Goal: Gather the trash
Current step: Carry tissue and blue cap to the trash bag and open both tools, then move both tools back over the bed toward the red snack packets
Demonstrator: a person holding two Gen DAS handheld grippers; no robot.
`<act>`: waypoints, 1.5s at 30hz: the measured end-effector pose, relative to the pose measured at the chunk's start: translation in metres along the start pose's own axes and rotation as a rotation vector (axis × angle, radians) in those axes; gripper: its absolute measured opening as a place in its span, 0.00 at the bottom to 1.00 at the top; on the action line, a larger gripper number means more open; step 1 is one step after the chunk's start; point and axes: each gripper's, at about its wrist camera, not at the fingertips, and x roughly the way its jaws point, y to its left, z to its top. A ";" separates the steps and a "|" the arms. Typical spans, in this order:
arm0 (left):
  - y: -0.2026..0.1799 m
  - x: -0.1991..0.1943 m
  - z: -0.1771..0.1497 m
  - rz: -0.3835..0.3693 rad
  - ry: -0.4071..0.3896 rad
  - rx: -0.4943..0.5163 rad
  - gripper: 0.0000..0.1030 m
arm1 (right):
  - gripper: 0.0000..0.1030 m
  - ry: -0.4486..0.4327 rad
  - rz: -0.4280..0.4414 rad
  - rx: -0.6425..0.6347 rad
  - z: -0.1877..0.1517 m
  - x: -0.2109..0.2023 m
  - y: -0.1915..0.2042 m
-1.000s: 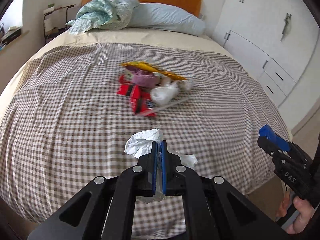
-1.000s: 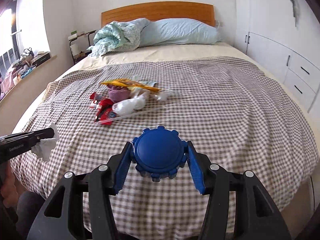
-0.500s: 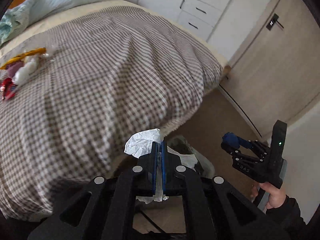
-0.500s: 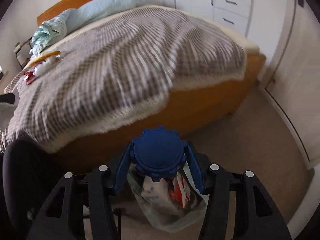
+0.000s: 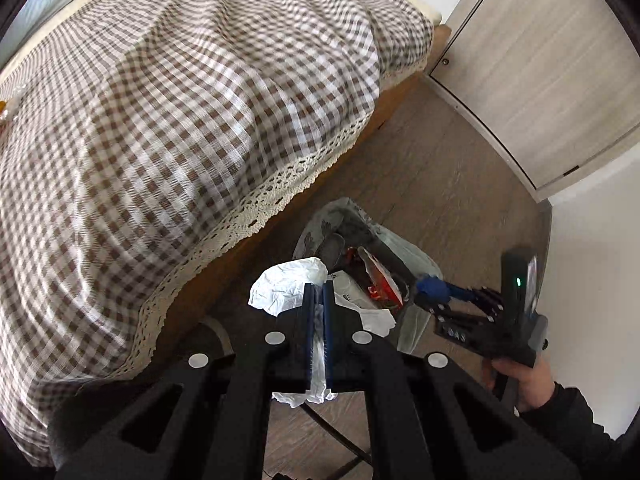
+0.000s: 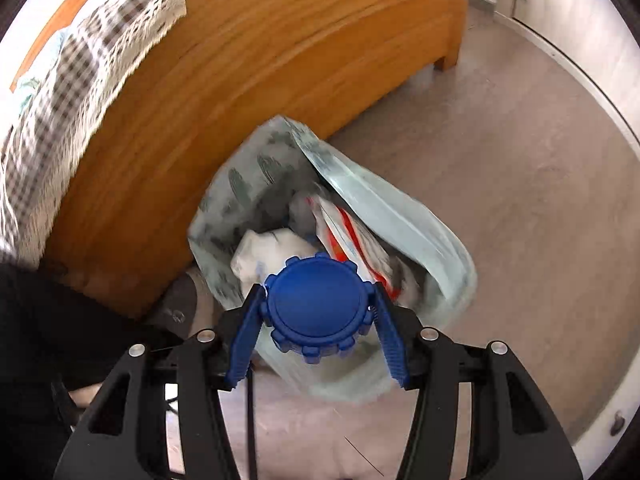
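- The left gripper [image 5: 317, 294] is kept clamped on a crumpled white tissue [image 5: 286, 286], exactly as a second ago; the paper bulges out past the blue pads and hangs below them.
- A second ago the tissue was carried over the checked bedspread [image 5: 192, 92]; now it is held over the floor [image 5: 432, 168] at the foot of the bed, just above the rim of the pale trash bag [image 5: 404, 244].
- The right gripper [image 6: 316, 312] is seen closed around a round blue cap [image 6: 316, 306], its grip unchanged since the earlier frames.
- The cap was earlier held above the middle of the bedspread; now it is held directly over the open mouth of the trash bag [image 6: 400, 220], which stands against the wooden bed frame [image 6: 248, 80].
- Inside the bag, white crumpled paper [image 6: 272, 252] and a red-and-white wrapper [image 6: 352, 236] are visible.
- The heap of trash that lay on the bedspread is now almost wholly out of both views; only a trace is left at the left edge of the left wrist view.
- In the left wrist view the right gripper [image 5: 436, 290] is seen at the bag's right rim, held by a hand [image 5: 524, 380] in a dark sleeve.
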 end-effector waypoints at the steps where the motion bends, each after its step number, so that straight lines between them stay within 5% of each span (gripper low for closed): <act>1: -0.001 0.004 0.001 0.004 0.008 0.004 0.01 | 0.52 -0.001 0.014 0.007 0.006 0.006 0.004; 10: -0.019 0.033 0.010 0.026 0.054 0.069 0.02 | 0.61 0.001 0.121 0.009 0.050 0.032 0.030; 17: -0.036 0.089 0.025 -0.021 0.171 0.100 0.03 | 0.62 -0.053 0.091 0.117 0.034 0.001 -0.007; 25: -0.080 0.172 0.035 0.028 0.286 0.207 0.04 | 0.62 -0.080 0.011 0.216 -0.007 -0.042 -0.057; 26: -0.083 0.179 0.036 0.033 0.278 0.227 0.09 | 0.62 -0.079 0.010 0.225 -0.009 -0.042 -0.060; 28: -0.078 0.188 0.039 0.068 0.238 0.251 0.61 | 0.62 -0.061 0.001 0.227 -0.014 -0.040 -0.062; 29: -0.075 0.190 0.039 0.110 0.219 0.250 0.64 | 0.62 -0.044 0.001 0.217 -0.017 -0.036 -0.061; 34: -0.063 0.183 0.042 0.087 0.200 0.183 0.64 | 0.62 0.025 0.004 0.154 -0.032 -0.015 -0.044; 45: -0.065 0.160 0.028 0.102 0.216 0.224 0.64 | 0.62 0.061 0.024 0.083 -0.024 0.008 -0.006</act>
